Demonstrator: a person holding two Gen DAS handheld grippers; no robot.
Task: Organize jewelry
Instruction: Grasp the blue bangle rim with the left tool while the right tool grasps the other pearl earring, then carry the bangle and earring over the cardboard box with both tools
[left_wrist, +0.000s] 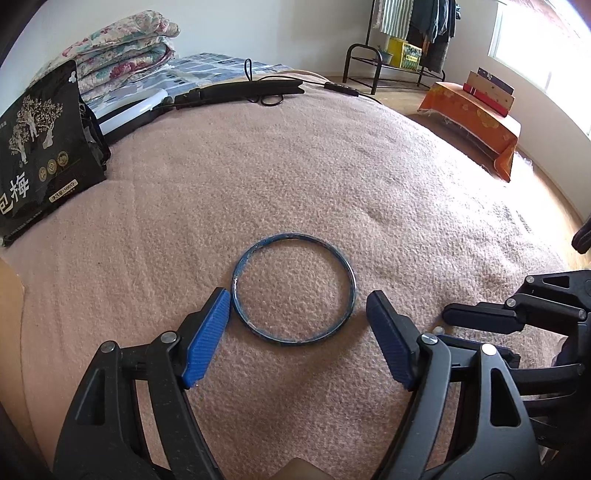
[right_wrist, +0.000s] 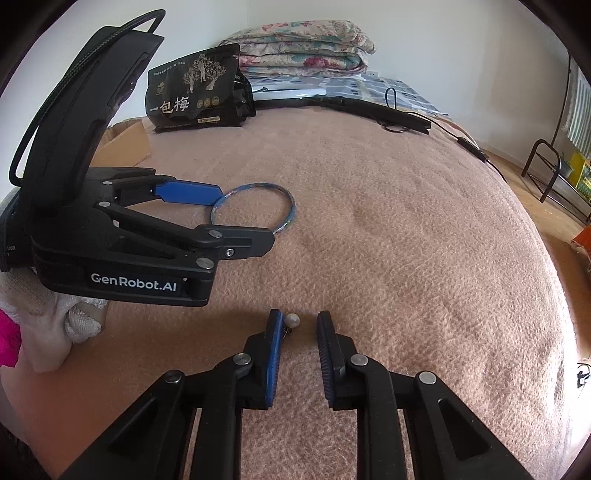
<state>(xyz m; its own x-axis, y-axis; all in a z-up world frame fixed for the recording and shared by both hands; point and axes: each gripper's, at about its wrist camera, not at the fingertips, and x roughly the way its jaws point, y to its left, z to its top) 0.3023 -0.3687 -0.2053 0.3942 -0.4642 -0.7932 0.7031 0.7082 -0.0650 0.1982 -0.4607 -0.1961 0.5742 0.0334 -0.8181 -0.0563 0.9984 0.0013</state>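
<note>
A thin blue bangle (left_wrist: 349, 280) lies flat on the pink blanket (left_wrist: 332, 166). My left gripper (left_wrist: 297, 297) is open around it: the left pad (left_wrist: 210, 325) is at the bangle's rim, and the right pad (left_wrist: 391, 332) stands a little clear of it. From the right wrist view the bangle (right_wrist: 291, 206) sits between the left gripper's (right_wrist: 245, 214) spread fingers. A small pearl earring (right_wrist: 293, 319) rests on the blanket between the narrow jaws of my right gripper (right_wrist: 300, 315), close against the left pad (right_wrist: 274, 350), with a gap to the right one. The pearl (left_wrist: 437, 329) also shows beside the right gripper's finger (left_wrist: 480, 314).
A black snack bag (right_wrist: 192, 92) stands at the far side of the bed before folded floral quilts (right_wrist: 303, 44). A long black device with a cable (right_wrist: 373, 107) lies beyond. A cardboard box (right_wrist: 125, 144) and white knitted fabric (right_wrist: 55, 332) are at the left. The bed's edge drops off at right toward an orange-covered bench (left_wrist: 476, 118).
</note>
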